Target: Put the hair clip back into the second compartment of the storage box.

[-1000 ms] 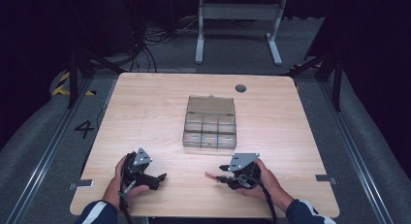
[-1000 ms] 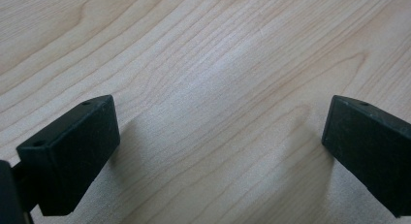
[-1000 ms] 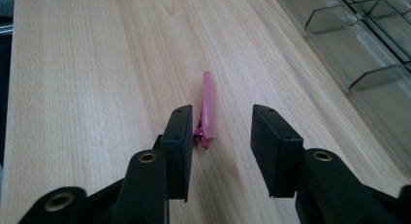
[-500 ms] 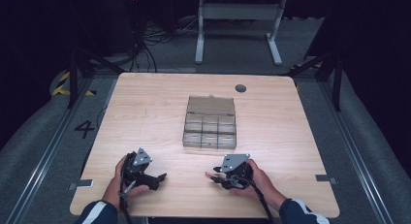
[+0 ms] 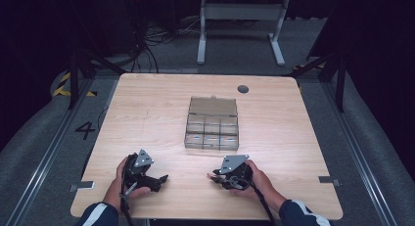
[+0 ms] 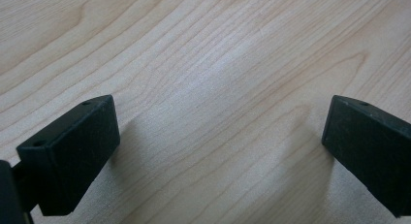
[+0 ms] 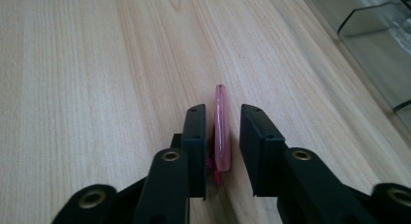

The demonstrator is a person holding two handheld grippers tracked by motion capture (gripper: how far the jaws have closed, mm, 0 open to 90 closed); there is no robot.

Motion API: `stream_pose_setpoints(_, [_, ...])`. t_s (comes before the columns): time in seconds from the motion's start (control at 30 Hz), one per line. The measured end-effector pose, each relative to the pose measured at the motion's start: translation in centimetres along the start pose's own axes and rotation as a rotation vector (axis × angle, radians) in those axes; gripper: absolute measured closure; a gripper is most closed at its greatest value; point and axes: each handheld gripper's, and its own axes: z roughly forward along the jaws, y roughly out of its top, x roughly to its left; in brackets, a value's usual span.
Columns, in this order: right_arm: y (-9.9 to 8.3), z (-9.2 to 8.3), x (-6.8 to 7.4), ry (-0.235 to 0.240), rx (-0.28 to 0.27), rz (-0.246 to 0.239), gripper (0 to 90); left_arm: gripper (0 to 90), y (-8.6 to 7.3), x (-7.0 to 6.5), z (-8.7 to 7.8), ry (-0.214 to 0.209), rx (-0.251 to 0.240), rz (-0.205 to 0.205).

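Note:
A thin pink flat piece (image 7: pixel 221 129) stands on edge on the wooden table (image 5: pixel 147 113). It sits between the jaws of my right gripper (image 7: pixel 218 112). The jaws are only narrowly apart: the left one is against the piece and a slim gap shows at the right one. In the high view the pink tip (image 5: pixel 210 176) pokes out of my right gripper (image 5: pixel 216 178) near the table's front edge. My left gripper (image 6: pixel 220 136) is wide open over bare wood, and it rests at the front left (image 5: pixel 161 179).
A clear plastic compartment box (image 5: pixel 212 123) with its lid up stands at the table's middle, beyond both grippers. Its corner (image 7: pixel 383 35) is at the upper right of the right gripper view. A dark round grommet (image 5: pixel 242 89) is set near the far edge.
My right gripper has slid left, bringing its jaws around the pink piece, which stayed about where it was. The left gripper has not moved.

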Motion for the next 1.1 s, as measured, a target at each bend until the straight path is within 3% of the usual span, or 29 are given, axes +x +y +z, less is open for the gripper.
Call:
stream_pose_setpoints(0.27, [-0.2,0.0,-0.2,0.035,-0.014,0.018,81.8,0.6,0.0,0.0,0.0,-0.001,-0.002,-0.003])
stream_pose_setpoints(0.8, [-0.2,-1.0,0.0,0.026,-0.020,-0.019,82.9,0.6,0.0,0.0,0.0,-0.003,-0.002,-0.001])
stream_pose_setpoints(1.1, [-0.1,-2.5,-0.9,-0.004,-0.053,0.002,83.0,0.6,0.0,0.0,0.0,-0.003,-0.001,0.001])
